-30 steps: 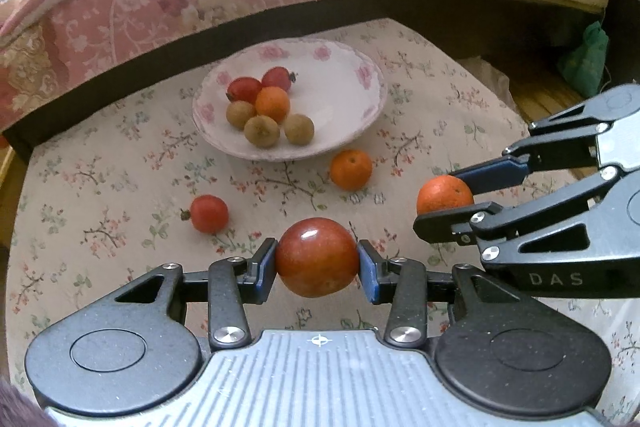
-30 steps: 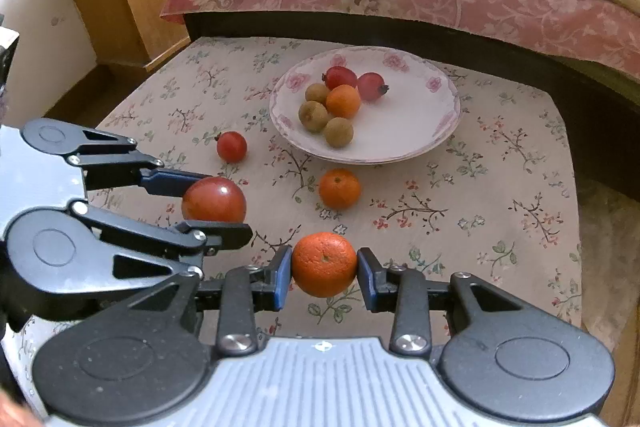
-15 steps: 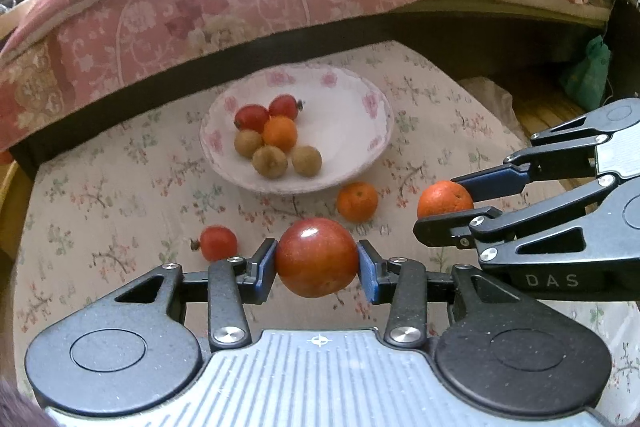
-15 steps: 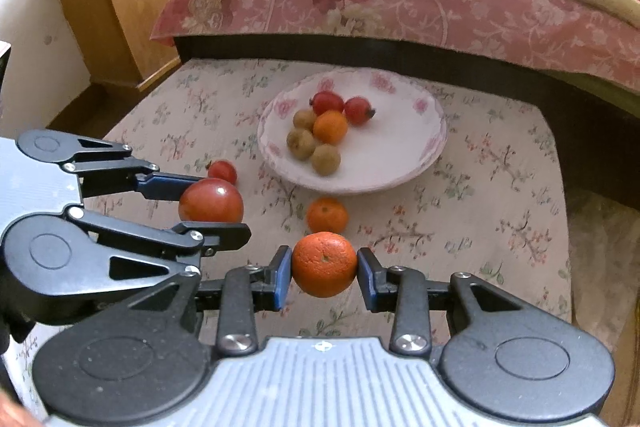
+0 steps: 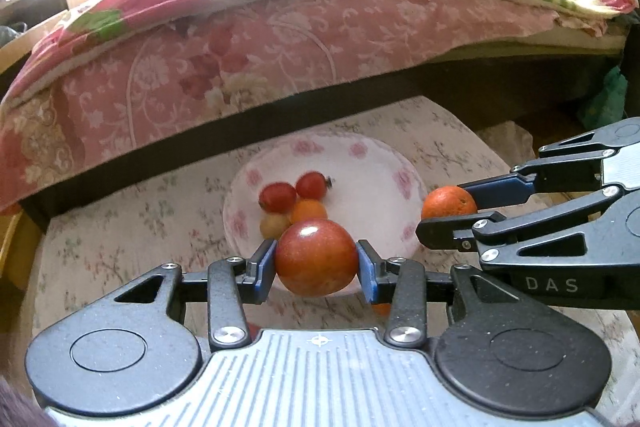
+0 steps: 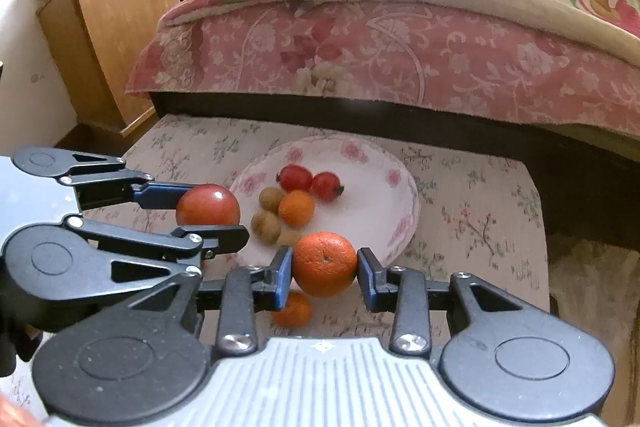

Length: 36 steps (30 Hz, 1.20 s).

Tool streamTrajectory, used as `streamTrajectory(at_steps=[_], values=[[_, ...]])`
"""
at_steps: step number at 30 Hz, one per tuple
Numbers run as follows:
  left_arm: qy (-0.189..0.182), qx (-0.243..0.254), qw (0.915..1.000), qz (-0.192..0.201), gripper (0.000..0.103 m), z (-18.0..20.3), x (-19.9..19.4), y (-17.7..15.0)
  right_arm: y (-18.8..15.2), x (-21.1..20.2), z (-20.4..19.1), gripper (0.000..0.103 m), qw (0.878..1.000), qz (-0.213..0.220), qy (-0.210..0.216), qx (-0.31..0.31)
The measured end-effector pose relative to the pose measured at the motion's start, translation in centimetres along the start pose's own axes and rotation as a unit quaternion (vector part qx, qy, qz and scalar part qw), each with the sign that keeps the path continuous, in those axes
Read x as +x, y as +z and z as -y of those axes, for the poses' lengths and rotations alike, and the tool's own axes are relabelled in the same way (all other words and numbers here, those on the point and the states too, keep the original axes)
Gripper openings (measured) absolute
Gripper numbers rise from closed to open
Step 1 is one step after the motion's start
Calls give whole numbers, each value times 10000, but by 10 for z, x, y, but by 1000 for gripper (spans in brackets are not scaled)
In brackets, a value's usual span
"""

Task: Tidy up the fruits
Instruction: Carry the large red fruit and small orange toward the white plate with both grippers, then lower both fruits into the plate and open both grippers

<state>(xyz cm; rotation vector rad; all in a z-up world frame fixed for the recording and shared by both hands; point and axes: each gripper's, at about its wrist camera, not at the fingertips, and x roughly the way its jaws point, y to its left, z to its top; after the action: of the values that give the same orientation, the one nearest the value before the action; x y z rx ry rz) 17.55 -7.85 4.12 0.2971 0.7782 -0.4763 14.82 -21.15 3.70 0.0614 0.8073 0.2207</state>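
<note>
My two hand-held grippers, seen along their own fingers.

My left gripper (image 5: 316, 265) is matte black, speckled metal: two round pivot housings with embossed circles, flat linkage bars pinned with bright silver screws, and blue pads (image 5: 265, 269) lining the fingertips. Between the housings sits a pale grey ribbed plate (image 5: 320, 379) marked with a small crosshair. My right gripper (image 6: 324, 265) is built the same way, blue pads and silver screws included; viewed side-on from the left wrist, its black body carries the grey letters "DAS" (image 5: 551, 284).

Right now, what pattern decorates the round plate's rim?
Pink flowers on the white plate, clearest in the right wrist view.
</note>
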Motion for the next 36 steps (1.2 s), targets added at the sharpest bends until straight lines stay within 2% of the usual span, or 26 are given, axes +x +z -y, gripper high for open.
streamTrajectory(at_steps=[11, 20, 36], values=[[-30, -103, 9999, -85, 49, -10, 35, 16, 17, 33, 20, 36, 10000, 3, 30, -5], [15, -64, 9997, -218, 49, -17, 59, 17, 18, 57, 25, 36, 10000, -64, 70, -7], [42, -49, 9998, -204, 50, -19, 69, 17, 20, 65, 35, 37, 9998, -54, 155, 103]])
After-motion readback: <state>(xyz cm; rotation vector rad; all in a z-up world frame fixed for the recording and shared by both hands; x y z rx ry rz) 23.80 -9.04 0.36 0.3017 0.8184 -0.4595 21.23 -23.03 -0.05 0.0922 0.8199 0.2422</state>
